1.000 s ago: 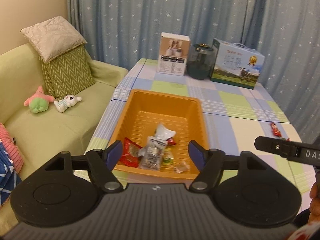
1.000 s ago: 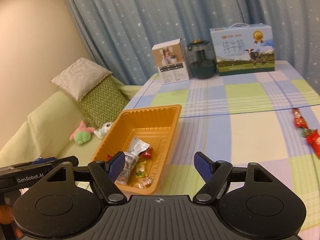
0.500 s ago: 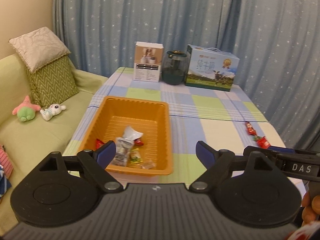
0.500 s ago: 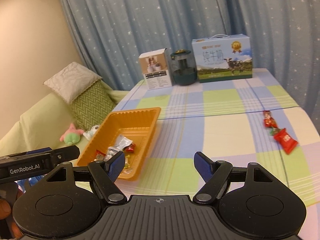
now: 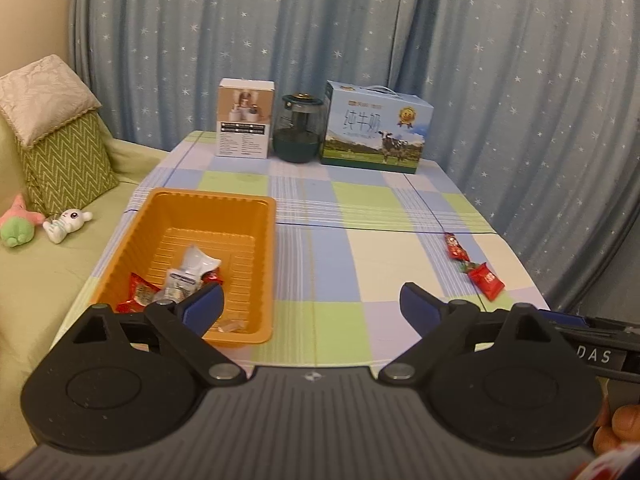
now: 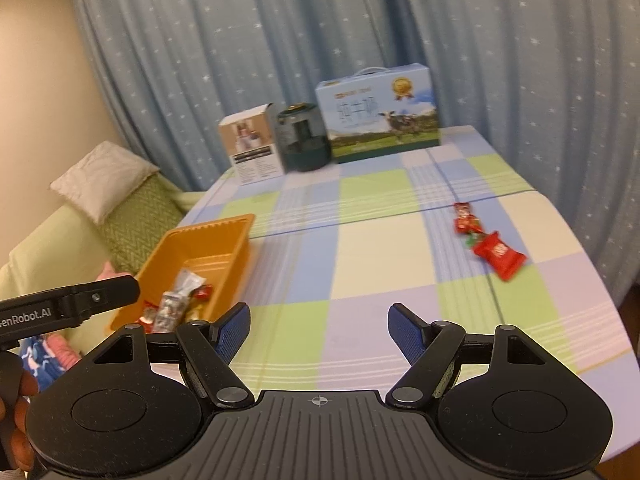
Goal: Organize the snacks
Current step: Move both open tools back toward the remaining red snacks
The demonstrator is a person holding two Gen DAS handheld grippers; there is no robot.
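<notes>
Snacks [image 5: 474, 264] on table; left gripper [image 5: 311, 306] tilted down, just widened, empty; right gripper [image 6: 319, 328] parted, empty

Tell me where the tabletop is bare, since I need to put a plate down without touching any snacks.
The widest bare patch is the middle of the table, between the orange tray and the red snack packets. Another free strip runs between the tray's far rim and the boxes and jar at the back. The tray's near end, piled with wrappers, is crowded.
</notes>
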